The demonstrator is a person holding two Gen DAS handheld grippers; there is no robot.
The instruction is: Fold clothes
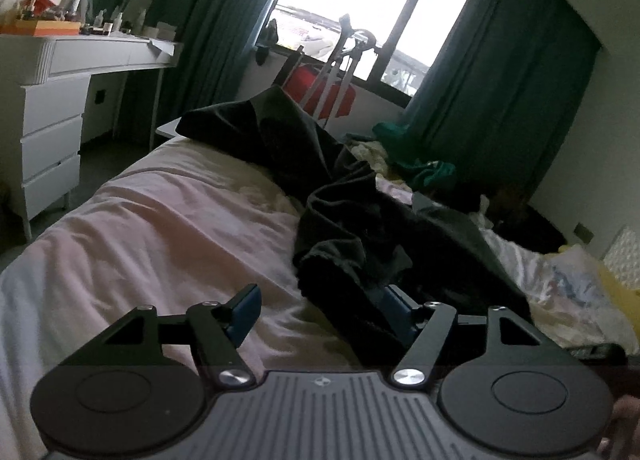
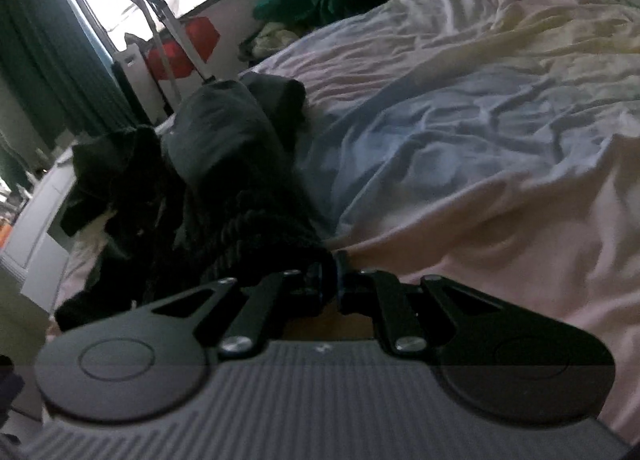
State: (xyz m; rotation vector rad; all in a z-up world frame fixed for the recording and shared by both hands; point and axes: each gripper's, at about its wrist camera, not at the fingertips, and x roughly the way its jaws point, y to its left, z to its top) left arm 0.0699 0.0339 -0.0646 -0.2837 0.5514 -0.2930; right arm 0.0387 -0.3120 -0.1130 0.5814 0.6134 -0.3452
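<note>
A dark garment (image 1: 344,196) lies crumpled on the pale pink bed sheet (image 1: 168,228), running from the far corner of the bed toward me. My left gripper (image 1: 320,314) is open just above the sheet; its right blue pad (image 1: 394,306) is partly under the garment's near edge, the left pad (image 1: 246,310) is over bare sheet. In the right wrist view the same dark garment (image 2: 224,164) is bunched at left, and my right gripper (image 2: 334,274) is shut on its near knitted edge.
A white dresser (image 1: 52,132) with small items stands left of the bed. A window with green curtains (image 1: 496,72), a red suitcase (image 1: 316,90) and a heap of green and light clothes (image 1: 416,168) lie beyond. Wrinkled sheet (image 2: 480,140) spreads to the right.
</note>
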